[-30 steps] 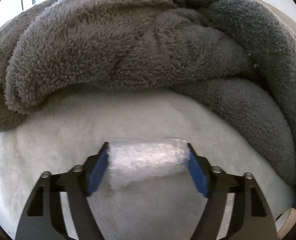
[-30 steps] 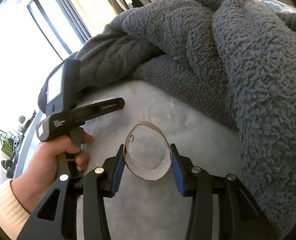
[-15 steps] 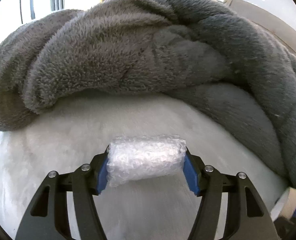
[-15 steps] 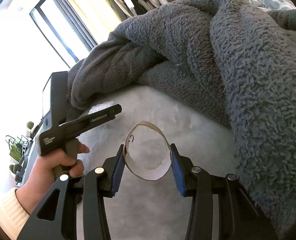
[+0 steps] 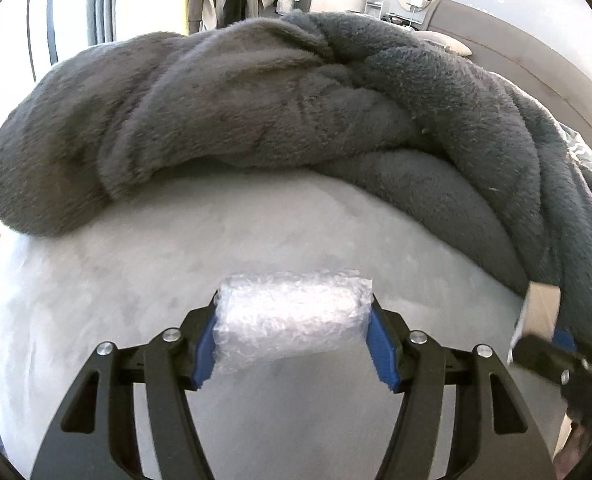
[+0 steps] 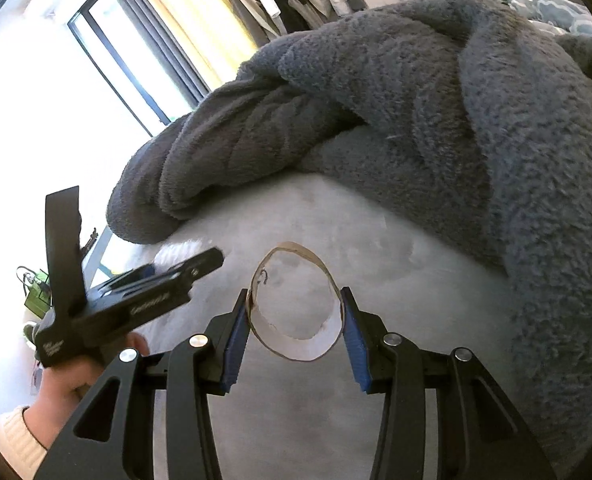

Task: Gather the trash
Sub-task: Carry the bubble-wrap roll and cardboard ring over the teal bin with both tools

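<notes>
The left tongs (image 5: 293,340) are clamped on a crumpled roll of clear bubble wrap (image 5: 291,320), its blue pads pressing both ends. The roll is whitish, translucent and wrinkled, lying crosswise between the fingers above the pale grey plush bed cover (image 5: 175,260). The right tongs (image 6: 296,340) are clamped on a thin brown cardboard ring (image 6: 296,304), squeezed into an upright oval with a pale inner face and a torn edge at its upper left. Behind both lies a bunched dark grey fleece blanket (image 5: 255,112). In the right wrist view a hand (image 6: 67,384) in a cream sleeve holds the left tool.
</notes>
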Tool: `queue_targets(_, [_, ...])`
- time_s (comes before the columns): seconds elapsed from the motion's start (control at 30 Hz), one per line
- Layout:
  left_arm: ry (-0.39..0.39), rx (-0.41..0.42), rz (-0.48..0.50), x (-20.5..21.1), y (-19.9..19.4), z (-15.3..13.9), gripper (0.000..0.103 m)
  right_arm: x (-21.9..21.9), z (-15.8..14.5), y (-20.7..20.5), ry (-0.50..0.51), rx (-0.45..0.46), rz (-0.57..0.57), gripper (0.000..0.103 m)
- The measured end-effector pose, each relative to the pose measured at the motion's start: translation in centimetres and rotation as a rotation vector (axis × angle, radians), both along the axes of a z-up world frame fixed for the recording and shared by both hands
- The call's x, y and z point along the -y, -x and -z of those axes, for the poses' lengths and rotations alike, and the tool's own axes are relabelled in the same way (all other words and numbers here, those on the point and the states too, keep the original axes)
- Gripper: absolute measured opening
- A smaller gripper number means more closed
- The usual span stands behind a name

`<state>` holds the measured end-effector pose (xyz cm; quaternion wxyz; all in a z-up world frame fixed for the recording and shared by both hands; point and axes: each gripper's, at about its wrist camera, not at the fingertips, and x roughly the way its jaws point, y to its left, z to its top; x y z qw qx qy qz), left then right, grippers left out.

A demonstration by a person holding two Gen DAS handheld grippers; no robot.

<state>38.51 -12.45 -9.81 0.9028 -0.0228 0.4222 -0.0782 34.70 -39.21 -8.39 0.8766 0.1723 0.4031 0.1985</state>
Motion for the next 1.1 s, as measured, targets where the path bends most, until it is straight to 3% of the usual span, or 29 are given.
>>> queue_targets(0.2, [0.005, 0.011, -0.017, 1.4, 4.9, -2.4, 0.065, -2.1, -0.8, -0.2, 0.000, 0.009, -0.030, 0.045])
queue_targets(0.5, [0.021, 0.024, -0.031, -0.6, 6.2, -3.2, 0.065, -5.5, -1.6, -0.6, 0.034, 0.021, -0.076, 0.045])
queue_targets(0.8, [0.025, 0.036, -0.068, -4.6, 8.3, -4.3, 0.065, -9.4, -2.7, -1.3, 0.014, 0.030, -0.120, 0.045])
queue_targets(1.1, [0.025, 0.030, -0.178, -11.3, 11.7, -5.1, 0.065, -15.2, -4.4, -1.1, 0.007, 0.054, -0.212, 0.045])
